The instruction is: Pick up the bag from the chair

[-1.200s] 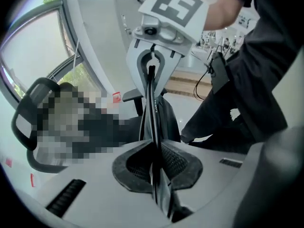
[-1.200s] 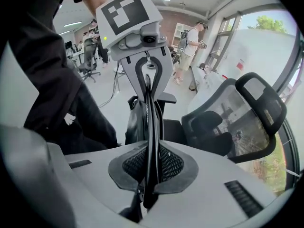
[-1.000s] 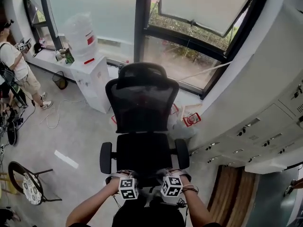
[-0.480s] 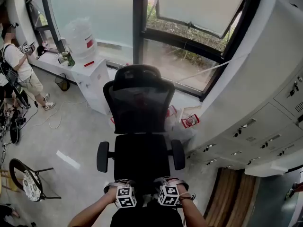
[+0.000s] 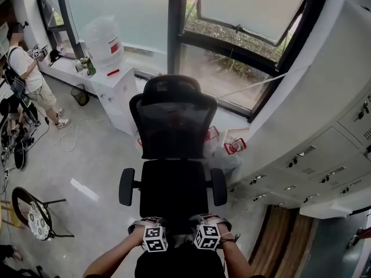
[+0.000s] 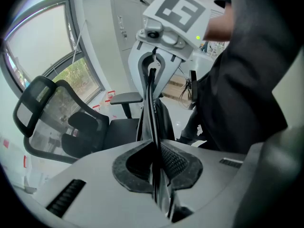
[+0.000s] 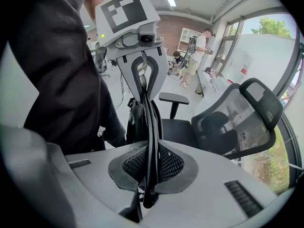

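Observation:
A black bag [image 5: 177, 264] hangs against my body at the bottom of the head view, between the two grippers. My left gripper [image 5: 154, 240] and right gripper [image 5: 206, 238] face each other just past the front edge of the black office chair [image 5: 174, 184], whose seat is bare. In the left gripper view the jaws [image 6: 154, 175] are shut on a thin black bag strap [image 6: 152, 113] that runs up to the other gripper. The right gripper [image 7: 149, 175] is likewise shut on a black strap [image 7: 147, 118], with the bag's body [image 7: 135, 122] hanging beyond it.
A white cabinet with a water bottle [image 5: 105, 39] stands left of the chair by the window. Red-and-white bags [image 5: 234, 146] lie behind the chair. Grey lockers [image 5: 324, 155] line the right. A person [image 5: 26, 68] stands far left; a round stool [image 5: 35, 220] sits lower left.
Both grippers stay shut on the straps near my body. They sit slightly lower in the head view, and the chair has shifted a little within it.

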The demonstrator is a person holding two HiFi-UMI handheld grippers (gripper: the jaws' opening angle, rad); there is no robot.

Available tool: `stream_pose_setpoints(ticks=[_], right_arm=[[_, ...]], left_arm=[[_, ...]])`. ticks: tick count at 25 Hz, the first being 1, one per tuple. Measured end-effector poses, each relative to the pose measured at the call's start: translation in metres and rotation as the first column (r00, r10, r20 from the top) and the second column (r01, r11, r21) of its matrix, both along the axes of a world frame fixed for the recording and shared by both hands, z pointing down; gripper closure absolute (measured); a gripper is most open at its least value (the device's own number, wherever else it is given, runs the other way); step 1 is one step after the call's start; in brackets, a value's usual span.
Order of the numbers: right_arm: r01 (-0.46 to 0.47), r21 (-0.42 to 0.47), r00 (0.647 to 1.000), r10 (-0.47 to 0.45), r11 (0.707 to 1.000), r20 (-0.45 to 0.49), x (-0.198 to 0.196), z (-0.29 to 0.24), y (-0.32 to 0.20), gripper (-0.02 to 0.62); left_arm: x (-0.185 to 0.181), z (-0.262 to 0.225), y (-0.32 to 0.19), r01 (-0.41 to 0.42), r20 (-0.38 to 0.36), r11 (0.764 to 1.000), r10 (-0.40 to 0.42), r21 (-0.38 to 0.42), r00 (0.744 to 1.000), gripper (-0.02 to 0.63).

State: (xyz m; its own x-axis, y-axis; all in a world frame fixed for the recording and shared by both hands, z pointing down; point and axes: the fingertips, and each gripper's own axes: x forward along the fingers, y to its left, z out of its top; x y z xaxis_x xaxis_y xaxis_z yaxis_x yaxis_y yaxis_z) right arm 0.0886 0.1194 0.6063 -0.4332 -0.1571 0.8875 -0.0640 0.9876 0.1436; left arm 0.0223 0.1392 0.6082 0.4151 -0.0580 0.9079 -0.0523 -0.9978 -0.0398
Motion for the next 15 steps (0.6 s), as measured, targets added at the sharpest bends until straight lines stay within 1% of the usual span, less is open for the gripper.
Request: stream_pose_setpoints(ticks=[15], right_arm=[[0.023,-0.011,1.0,-0.023,1.0,-0.008,-0.0054,0.0013,0.002,0.577]], left_arm=[[-0.0053,0.0005,0.0024,-0.014,-0.001,1.0,0.014,-0.001,1.0,0.58]])
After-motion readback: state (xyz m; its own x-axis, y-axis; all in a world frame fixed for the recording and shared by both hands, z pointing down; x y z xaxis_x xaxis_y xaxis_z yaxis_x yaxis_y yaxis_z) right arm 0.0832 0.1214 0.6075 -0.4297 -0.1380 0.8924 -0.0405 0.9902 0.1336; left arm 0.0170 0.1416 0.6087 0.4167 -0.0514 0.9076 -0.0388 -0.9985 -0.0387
